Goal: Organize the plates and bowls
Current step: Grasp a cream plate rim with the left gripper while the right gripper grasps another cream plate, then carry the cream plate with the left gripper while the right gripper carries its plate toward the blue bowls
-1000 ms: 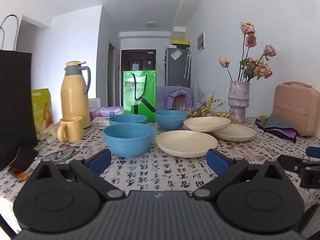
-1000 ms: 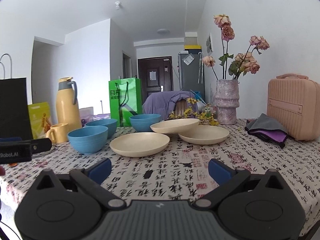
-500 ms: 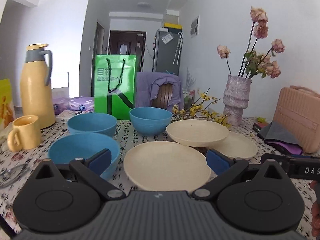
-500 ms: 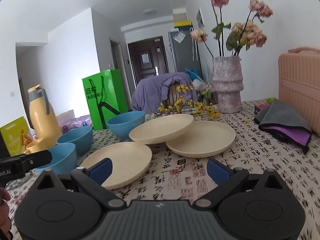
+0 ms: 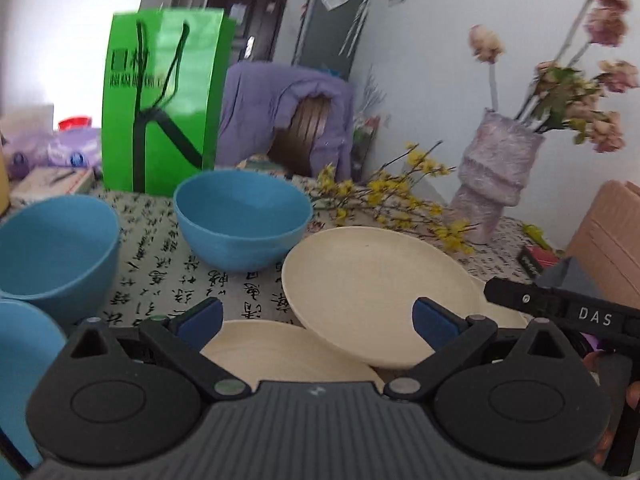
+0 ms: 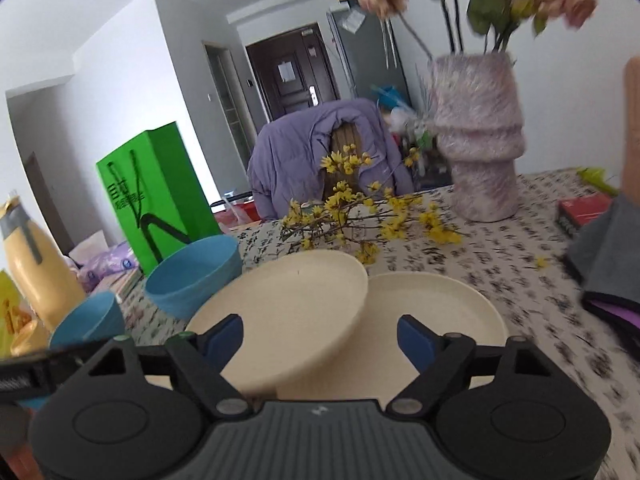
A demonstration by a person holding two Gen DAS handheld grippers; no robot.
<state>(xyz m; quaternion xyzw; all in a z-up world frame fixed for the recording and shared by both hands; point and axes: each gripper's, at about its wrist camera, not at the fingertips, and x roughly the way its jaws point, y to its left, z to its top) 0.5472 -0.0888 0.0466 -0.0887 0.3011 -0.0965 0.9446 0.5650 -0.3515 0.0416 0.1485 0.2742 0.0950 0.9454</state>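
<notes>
Three cream plates lie on the patterned tablecloth. A tilted plate [image 5: 376, 284] [image 6: 288, 312] leans on a flat right plate [image 6: 436, 312]; a near plate [image 5: 276, 352] lies under my left gripper. Blue bowls stand to the left: a far one [image 5: 240, 220] [image 6: 196, 276], a middle one [image 5: 52, 244] [image 6: 88, 320], and a near one [image 5: 24, 368] at the left edge. My left gripper [image 5: 316, 318] is open, just before the tilted plate. My right gripper [image 6: 320, 336] is open, its jaws either side of the tilted plate's near rim, not touching it.
A green paper bag [image 5: 160, 96] stands behind the bowls. A vase with flowers [image 6: 476, 136] and yellow sprigs [image 6: 360, 216] are at the back. A yellow flask [image 6: 32, 260] stands left. A folded grey cloth [image 6: 608, 256] and pink case [image 5: 608, 236] are at the right.
Both grippers have moved forward over the table toward the plates, which now fill the lower middle of both views. Both stay open. No dish has moved.
</notes>
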